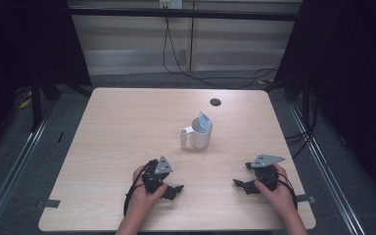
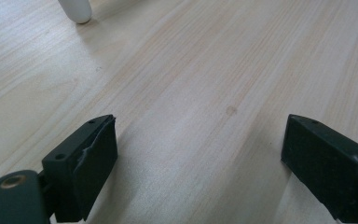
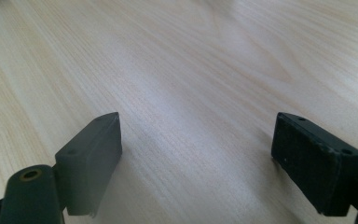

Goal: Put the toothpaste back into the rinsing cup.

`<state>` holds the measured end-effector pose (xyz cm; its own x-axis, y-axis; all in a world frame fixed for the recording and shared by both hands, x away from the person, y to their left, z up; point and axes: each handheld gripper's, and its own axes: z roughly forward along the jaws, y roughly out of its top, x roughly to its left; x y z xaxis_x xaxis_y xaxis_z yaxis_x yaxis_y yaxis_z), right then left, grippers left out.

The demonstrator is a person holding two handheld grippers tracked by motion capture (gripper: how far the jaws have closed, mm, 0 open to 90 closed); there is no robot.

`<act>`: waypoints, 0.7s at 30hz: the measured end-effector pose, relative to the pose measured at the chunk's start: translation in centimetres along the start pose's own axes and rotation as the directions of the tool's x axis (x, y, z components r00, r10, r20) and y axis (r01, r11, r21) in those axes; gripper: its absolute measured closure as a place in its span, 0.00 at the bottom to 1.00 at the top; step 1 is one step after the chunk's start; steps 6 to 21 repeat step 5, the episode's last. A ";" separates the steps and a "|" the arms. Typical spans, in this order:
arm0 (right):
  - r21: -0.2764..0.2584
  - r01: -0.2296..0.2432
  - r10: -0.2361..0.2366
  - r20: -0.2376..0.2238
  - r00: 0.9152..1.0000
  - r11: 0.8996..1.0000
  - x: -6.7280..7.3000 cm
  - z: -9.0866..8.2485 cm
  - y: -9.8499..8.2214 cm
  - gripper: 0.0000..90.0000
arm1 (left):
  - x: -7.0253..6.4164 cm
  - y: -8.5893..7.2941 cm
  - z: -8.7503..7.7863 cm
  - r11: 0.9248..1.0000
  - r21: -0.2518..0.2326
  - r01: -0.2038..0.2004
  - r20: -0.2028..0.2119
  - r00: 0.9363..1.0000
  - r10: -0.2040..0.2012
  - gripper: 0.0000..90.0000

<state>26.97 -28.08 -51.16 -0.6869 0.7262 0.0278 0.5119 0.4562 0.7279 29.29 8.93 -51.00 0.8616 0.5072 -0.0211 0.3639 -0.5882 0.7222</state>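
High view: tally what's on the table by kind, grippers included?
White mug: 1
Packet standing in the mug: 1
Black grommet in the tabletop: 1
Grippers, both open with nothing between the jaws: 2, the left gripper and the right gripper
Total: 5

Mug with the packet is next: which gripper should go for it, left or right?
Left, probably. The white mug turns its handle toward the left gripper, which sits slightly nearer, and the handle's foot shows in the left gripper view. The right gripper is also open and empty but faces the handle-less side.
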 end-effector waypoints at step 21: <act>0.000 0.003 -0.003 -0.001 1.000 1.000 0.0 0.0 0.0 0.17 | 0.0 0.0 0.0 1.000 0.000 0.003 -0.002 1.000 -0.003 0.12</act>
